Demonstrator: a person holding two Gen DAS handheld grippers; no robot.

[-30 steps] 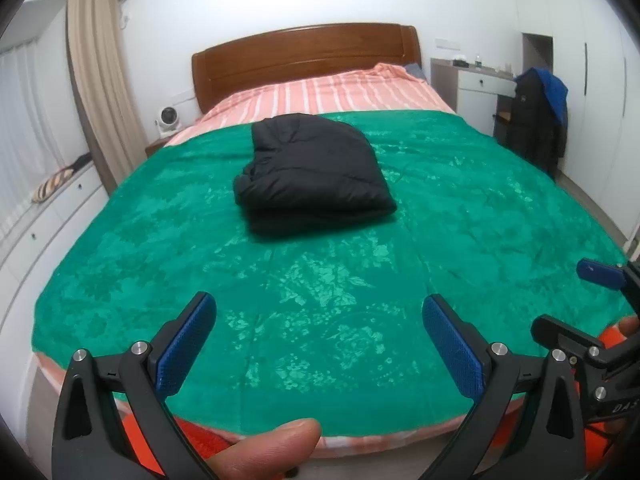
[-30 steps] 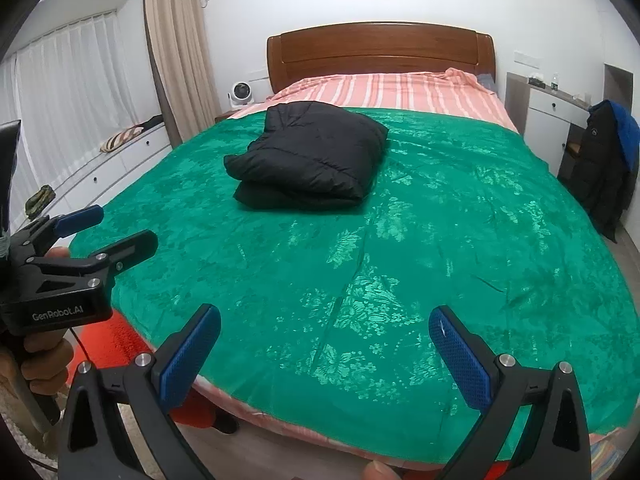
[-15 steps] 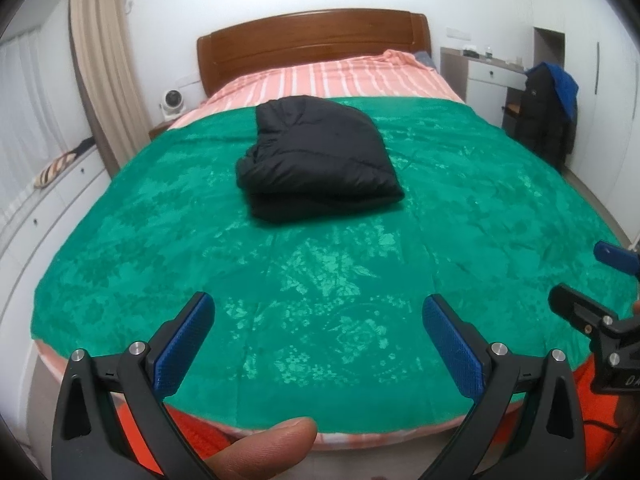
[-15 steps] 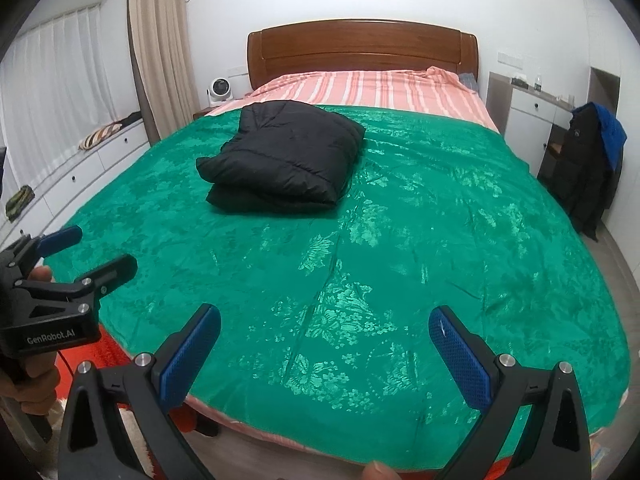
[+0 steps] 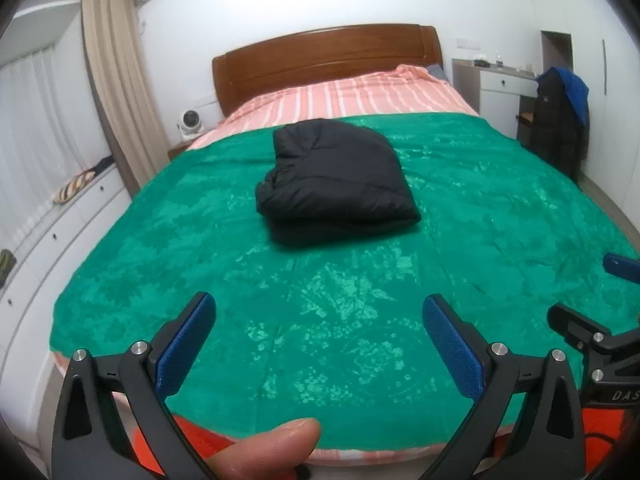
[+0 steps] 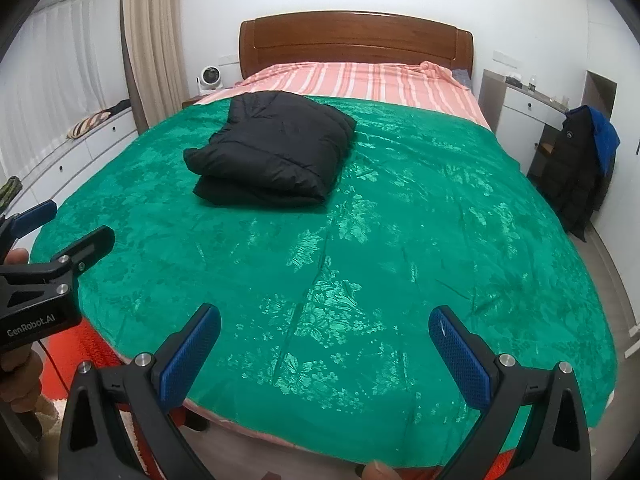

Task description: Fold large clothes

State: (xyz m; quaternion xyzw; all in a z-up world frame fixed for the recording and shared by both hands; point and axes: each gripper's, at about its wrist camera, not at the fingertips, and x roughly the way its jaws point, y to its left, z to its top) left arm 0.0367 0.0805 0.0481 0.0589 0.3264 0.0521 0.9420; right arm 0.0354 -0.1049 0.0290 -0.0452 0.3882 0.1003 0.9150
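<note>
A black puffer jacket (image 5: 336,184) lies folded into a thick bundle on the green bedspread (image 5: 320,300), toward the head of the bed. In the right wrist view the same jacket (image 6: 272,152) sits left of centre on the bedspread (image 6: 400,240). My left gripper (image 5: 320,340) hangs open near the foot of the bed, far from the jacket, with nothing between its blue pads. My right gripper (image 6: 324,348) is open too, also empty, over the bed's foot edge. Each gripper shows at the edge of the other's view.
A wooden headboard (image 5: 328,60) and striped pink sheet (image 5: 352,96) lie behind the jacket. White drawers (image 6: 80,144) run along the left wall. A dark coat on a chair (image 6: 580,168) stands by the white desk (image 5: 504,84) at right. A thumb (image 5: 272,452) shows at the bottom.
Both grippers have tilted and drifted slightly, so the bed sits lower in each view. The jacket has not moved. Both grippers stay open.
</note>
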